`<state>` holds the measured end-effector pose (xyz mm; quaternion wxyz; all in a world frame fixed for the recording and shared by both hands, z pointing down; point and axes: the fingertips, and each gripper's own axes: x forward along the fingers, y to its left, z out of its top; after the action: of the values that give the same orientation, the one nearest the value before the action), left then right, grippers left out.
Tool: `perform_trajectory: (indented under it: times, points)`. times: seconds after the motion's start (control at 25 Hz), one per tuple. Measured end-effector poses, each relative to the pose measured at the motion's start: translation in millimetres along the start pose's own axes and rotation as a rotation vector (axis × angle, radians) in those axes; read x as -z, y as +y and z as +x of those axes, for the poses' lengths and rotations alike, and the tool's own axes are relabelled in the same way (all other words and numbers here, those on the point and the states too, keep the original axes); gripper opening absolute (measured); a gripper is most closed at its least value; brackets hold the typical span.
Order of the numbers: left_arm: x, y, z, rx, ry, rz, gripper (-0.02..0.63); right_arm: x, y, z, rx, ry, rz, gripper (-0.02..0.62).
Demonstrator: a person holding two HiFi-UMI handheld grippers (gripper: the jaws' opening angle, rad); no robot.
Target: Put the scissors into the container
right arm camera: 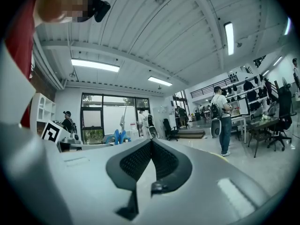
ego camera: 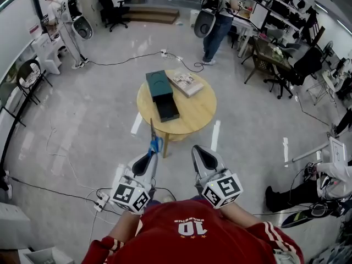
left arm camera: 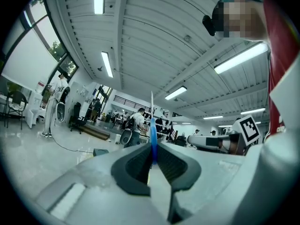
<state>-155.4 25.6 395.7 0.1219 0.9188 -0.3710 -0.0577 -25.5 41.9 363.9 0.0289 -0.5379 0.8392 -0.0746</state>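
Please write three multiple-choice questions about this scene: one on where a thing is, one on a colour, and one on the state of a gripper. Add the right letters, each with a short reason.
1. Where does the dark container stand?
A) on the floor
B) on the round table
C) on a chair

2. What colour are the handles of the scissors?
A) red
B) yellow
C) blue

3. How do the jaws of the right gripper stand?
A) together, with nothing between them
B) wide apart
C) closed on a book

Answers:
1 B: the container rests on the wooden tabletop beside a book.
2 C: a blue handle shows between the jaws of the left gripper.
3 A: the dark pads meet and nothing is held between them.
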Motion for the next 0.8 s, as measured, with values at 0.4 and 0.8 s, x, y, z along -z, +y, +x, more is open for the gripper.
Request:
perform_trajectory:
  times: [0.4, 0.8]
  points:
    - [-6, 28, -2, -0.027, -0.017, 0.007, 0.034, -4, 11, 30, -0.034, 0.041, -0.036, -0.011]
    - [-2, 53, 16, -0.038, 0.01, 0.0, 0.034, -1, 14, 68, -0.114, 0.036, -0.029, -0.011]
